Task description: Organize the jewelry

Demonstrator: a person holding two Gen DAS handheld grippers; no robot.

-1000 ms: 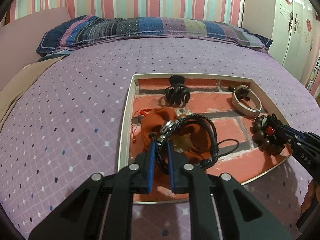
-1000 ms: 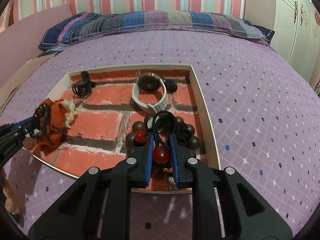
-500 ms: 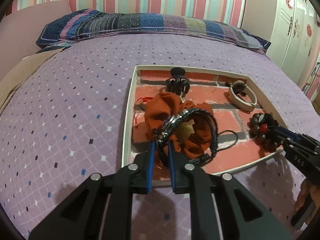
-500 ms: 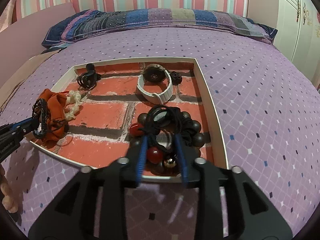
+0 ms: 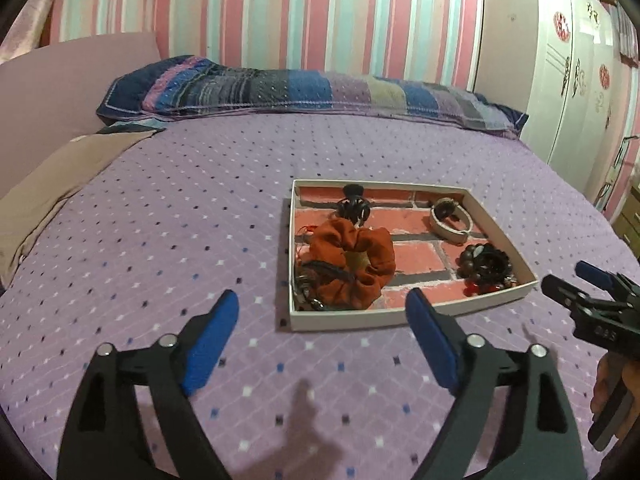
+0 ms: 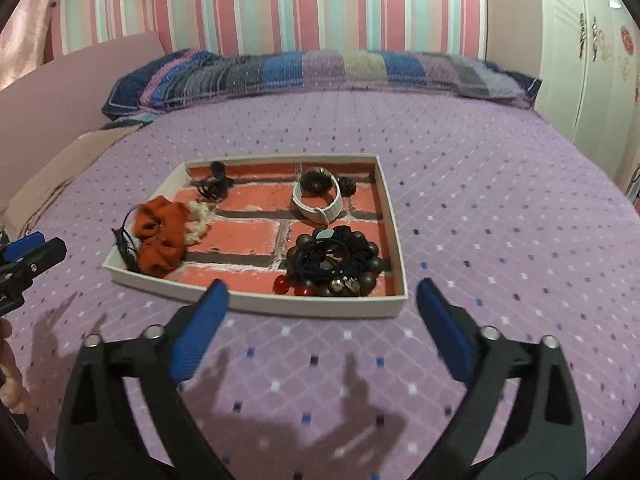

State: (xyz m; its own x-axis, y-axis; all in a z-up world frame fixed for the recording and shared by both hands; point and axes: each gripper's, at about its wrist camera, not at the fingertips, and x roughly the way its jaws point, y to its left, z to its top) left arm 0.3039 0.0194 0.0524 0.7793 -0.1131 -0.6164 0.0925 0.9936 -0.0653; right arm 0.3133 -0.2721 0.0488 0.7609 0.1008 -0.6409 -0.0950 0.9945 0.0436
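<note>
A white-rimmed tray (image 5: 356, 321) (image 6: 320, 307) with a brick-pattern floor lies on the purple bed. It holds an orange scrunchie (image 5: 352, 260) (image 6: 162, 236) with a black braided bracelet (image 5: 316, 280) at its near left, a bead bracelet with black hair ties (image 5: 486, 266) (image 6: 336, 262), a white watch (image 5: 450, 218) (image 6: 318, 196) and a black claw clip (image 5: 352, 204) (image 6: 214, 186). My left gripper (image 5: 322, 314) is open and empty, short of the tray. My right gripper (image 6: 322, 306) is open and empty, at the tray's near edge.
A striped patchwork pillow (image 5: 300, 90) lies along the far edge of the bed under a striped wall. A white wardrobe (image 5: 576, 60) stands at the right. A beige cloth (image 5: 52, 184) lies on the bed's left side.
Both grippers have opened, let go of the black bracelet and the bead bracelet in the tray, and pulled back toward me.
</note>
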